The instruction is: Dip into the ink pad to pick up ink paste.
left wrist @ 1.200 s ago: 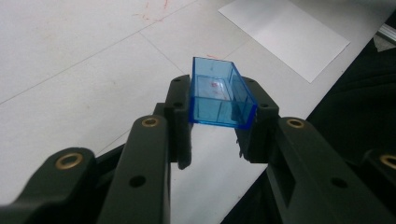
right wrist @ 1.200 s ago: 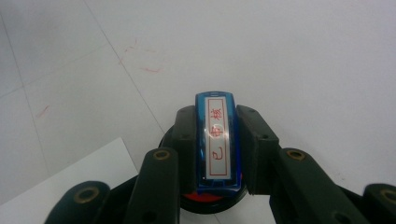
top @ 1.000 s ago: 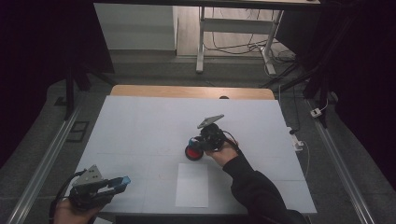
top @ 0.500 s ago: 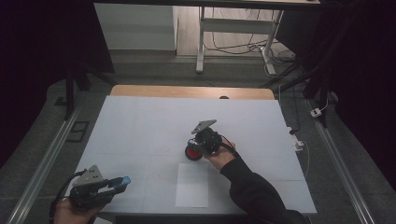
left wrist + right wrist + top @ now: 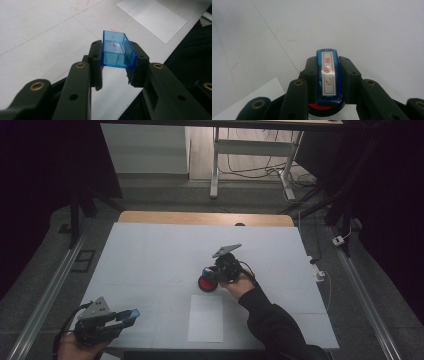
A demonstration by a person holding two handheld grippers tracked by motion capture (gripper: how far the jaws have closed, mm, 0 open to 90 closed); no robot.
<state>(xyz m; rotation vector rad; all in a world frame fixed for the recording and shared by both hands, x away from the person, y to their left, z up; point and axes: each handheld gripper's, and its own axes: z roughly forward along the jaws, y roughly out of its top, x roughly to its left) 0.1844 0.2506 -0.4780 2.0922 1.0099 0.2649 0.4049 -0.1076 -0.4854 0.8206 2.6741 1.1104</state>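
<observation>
Gripping a blue stamp (image 5: 328, 75) between its two black jaws, the right tool (image 5: 216, 276) sits near the middle of the white worktop (image 5: 150, 250); in the right gripper view the jaws press on the stamp's two long sides, and its top carries a white label with red characters inside a red frame; below the blue body a red, round base in a dark rim shows at the bottom of that view, and in the high view this red part (image 5: 205, 283) faces the left side of the worktop, low over the surface, though whether it touches cannot be told; a white sheet of paper (image 5: 206, 318) lies flat just in front of it, toward the person's edge, and the stamp is beside the sheet rather than over it; a dark sleeve (image 5: 270, 322) reaches in from the bottom right to this tool, with the grey plate tilted on top of it. At the near left corner the left tool (image 5: 127, 316) is closed on a clear blue cap (image 5: 118, 52), an open, box-shaped shell clamped by its two long walls, its hollow side up toward the camera; it is held above the worktop's front edge, well apart from the stamp, and the corner of the paper shows beyond it in the left gripper view.
</observation>
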